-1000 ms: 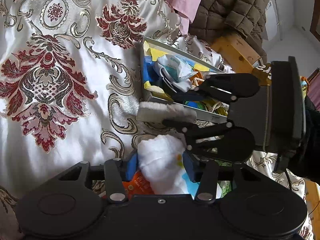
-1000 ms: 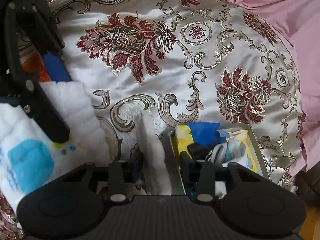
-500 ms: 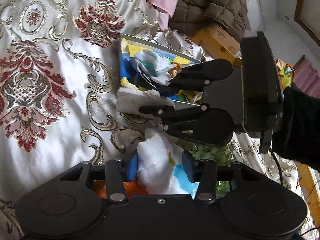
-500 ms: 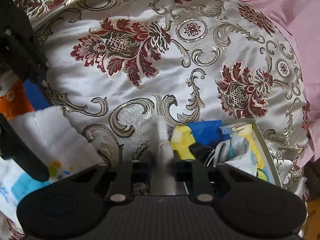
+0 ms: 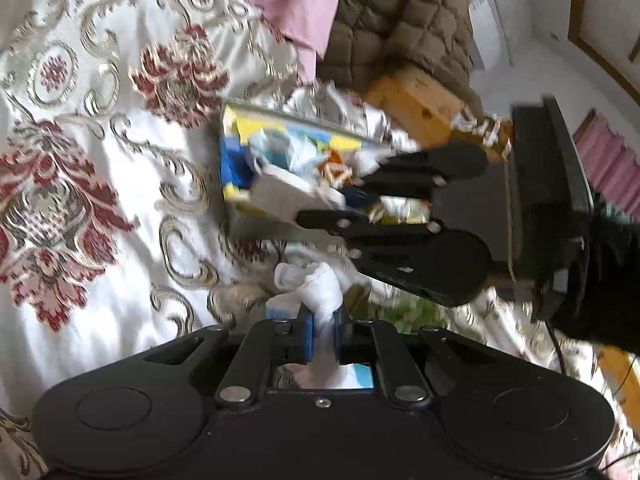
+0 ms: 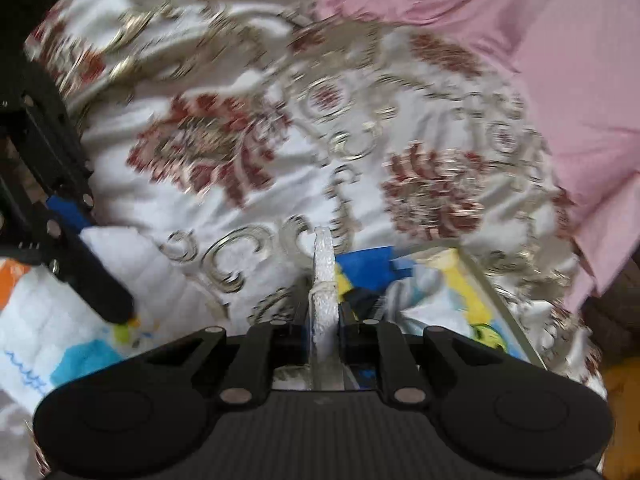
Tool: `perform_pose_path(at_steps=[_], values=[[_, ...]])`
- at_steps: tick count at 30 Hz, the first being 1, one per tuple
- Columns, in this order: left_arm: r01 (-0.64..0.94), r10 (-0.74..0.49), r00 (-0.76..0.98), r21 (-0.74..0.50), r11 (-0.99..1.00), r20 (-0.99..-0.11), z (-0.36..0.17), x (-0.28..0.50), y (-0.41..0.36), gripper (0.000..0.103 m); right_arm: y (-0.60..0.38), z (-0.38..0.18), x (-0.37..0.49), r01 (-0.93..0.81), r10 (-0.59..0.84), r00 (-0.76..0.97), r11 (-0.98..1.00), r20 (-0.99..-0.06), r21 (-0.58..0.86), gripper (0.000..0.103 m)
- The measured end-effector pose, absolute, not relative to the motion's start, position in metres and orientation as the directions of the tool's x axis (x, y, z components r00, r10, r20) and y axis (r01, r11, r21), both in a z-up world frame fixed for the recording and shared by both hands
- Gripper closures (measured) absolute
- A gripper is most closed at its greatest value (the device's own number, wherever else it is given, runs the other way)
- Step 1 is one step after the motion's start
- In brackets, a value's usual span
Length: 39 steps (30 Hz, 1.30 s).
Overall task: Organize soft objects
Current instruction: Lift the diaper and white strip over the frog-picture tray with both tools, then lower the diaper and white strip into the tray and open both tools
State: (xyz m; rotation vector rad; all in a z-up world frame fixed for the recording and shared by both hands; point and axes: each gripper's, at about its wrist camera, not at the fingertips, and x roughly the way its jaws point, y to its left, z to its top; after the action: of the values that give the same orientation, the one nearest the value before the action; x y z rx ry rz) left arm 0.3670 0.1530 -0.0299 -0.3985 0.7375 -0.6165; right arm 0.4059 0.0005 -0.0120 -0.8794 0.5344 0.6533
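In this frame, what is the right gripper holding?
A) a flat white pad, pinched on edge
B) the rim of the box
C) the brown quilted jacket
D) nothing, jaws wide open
A: the right gripper is shut on a thin white pad standing on edge between its fingers, beside the box rather than gripping it.

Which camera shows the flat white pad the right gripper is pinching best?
The left wrist view: the white pad shows its broad face, held by the right gripper. The right wrist view shows it only edge-on.
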Motion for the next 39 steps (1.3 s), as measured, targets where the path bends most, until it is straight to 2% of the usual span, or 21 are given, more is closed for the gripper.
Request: perform_pose_path(at_steps=[8, 12, 20, 25, 33, 39], values=[[0.342, -0.581, 0.704, -0.521, 0.782, -0.409, -0.001, 0.359, 0.157, 0.094, -0.041, 0.020, 0.408, -0.624, 0.296, 0.745, 0.626, -0.597, -0.468, 0.088], [0.292, -0.531, 0.755, -0.527, 0.798, -0.385, 0.013, 0.372, 0.158, 0.094, -0.064, 0.029, 0.427, -0.568, 0.304, 0.765, 0.734, -0.568, -0.373, 0.088], [0.336, -0.518, 0.797, -0.485, 0.807, -0.310, 0.052, 0.464, 0.119, 0.094, -0.104, 0.031, 0.492, -0.445, 0.295, 0.780, 0.882, -0.552, -0.157, 0.088], [0.341, -0.546, 0.788, -0.538, 0.771, -0.283, 0.045, 0.521, 0.081, 0.094, -0.141, 0.029, 0.529, -0.342, 0.297, 0.780, 0.939, -0.550, 0.021, 0.088], [0.290, -0.547, 0.771, -0.585, 0.758, -0.326, 0.011, 0.565, 0.036, 0.094, -0.179, 0.021, 0.555, -0.266, 0.302, 0.773, 0.953, -0.558, 0.147, 0.084], [0.185, -0.437, 0.792, -0.514, 0.837, -0.427, -0.008, 0.570, 0.038, 0.092, -0.191, 0.013, 0.556, -0.215, 0.267, 0.788, 0.964, -0.555, 0.158, 0.075]])
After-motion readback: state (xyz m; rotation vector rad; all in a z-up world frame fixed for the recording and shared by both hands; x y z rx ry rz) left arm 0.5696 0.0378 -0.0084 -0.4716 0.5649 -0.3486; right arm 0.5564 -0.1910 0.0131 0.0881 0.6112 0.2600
